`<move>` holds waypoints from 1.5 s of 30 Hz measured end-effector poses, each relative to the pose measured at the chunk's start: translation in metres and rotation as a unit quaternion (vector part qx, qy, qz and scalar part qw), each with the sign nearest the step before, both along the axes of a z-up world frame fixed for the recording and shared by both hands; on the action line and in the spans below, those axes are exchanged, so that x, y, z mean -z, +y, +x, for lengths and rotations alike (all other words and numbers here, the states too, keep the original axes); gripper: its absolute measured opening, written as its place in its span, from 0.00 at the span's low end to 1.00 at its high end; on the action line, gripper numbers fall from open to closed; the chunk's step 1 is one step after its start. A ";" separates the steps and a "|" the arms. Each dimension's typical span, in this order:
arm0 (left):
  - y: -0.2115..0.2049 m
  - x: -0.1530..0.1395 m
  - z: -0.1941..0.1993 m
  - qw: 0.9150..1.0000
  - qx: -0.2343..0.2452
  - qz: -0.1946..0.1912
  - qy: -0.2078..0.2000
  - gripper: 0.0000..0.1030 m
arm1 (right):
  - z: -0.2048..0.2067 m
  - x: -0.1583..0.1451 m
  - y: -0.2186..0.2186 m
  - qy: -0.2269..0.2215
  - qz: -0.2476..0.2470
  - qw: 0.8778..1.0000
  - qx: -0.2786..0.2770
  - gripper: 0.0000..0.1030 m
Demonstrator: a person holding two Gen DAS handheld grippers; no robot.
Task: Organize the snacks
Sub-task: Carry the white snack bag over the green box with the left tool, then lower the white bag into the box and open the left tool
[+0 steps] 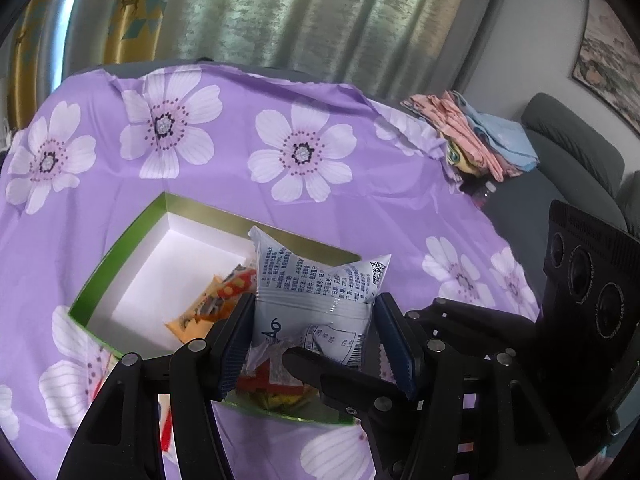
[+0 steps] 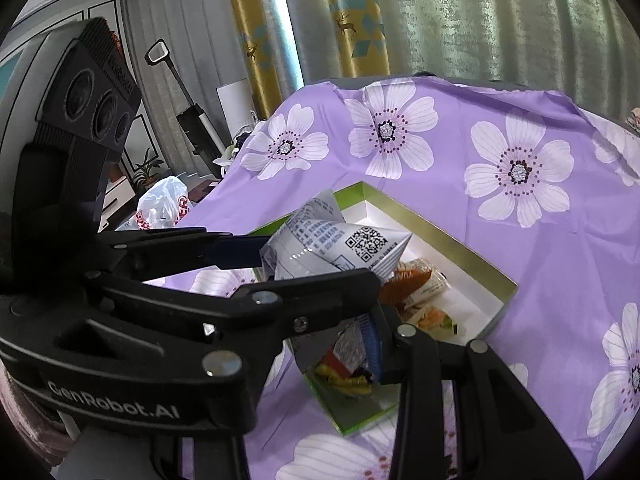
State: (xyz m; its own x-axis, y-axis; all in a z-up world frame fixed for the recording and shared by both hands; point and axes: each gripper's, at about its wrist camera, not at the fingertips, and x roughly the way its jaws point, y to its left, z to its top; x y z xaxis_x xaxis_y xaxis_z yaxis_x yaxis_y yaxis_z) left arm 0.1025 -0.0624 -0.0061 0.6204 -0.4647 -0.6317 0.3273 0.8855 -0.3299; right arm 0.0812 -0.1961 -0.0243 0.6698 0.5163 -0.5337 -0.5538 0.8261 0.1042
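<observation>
Left wrist view: we've got the left gripper (image 1: 314, 330) pinching a white snack packet (image 1: 316, 292) above the green box (image 1: 120, 240) on the purple-clothed counter (image 1: 360, 208). Our right gripper (image 2: 352, 344) is clamped on a small wrapper (image 2: 350, 350) over the box's near edge, and orange snacks (image 1: 212, 304) are already inside.

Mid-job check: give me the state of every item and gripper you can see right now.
Left gripper: shut on the white printed snack packet.
White printed snack packet: upright, held over the box.
Right gripper: shut on a small silver snack packet.
Green-rimmed cardboard box: open, partly filled.
Orange snack packet: lying inside the box.
</observation>
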 end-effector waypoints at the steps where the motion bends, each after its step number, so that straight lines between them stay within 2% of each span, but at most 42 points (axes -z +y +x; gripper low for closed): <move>1: 0.001 0.003 0.002 1.000 -0.001 -0.001 0.002 0.59 | 0.004 0.000 0.001 0.002 -0.001 1.000 0.000 0.37; 13: 0.005 0.045 0.020 0.999 -0.010 -0.014 0.047 0.59 | 0.028 0.037 0.007 0.046 -0.020 0.999 0.002 0.37; 27: 0.009 0.058 0.044 0.998 -0.020 -0.015 0.062 0.59 | 0.056 0.046 0.012 0.056 -0.034 0.998 0.011 0.38; 45: 0.008 0.071 0.056 0.996 -0.021 -0.007 0.083 0.59 | 0.069 0.057 0.015 0.082 -0.043 0.996 0.016 0.39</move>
State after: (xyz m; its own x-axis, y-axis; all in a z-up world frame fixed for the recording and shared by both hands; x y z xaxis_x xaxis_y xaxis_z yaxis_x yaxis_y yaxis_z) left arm 0.1584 -0.0542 -0.0768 0.5270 -0.4507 -0.7205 0.2303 0.8918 -0.3895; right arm 0.1498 -0.1810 -0.0810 0.5863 0.4431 -0.6781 -0.5080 0.8532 0.1183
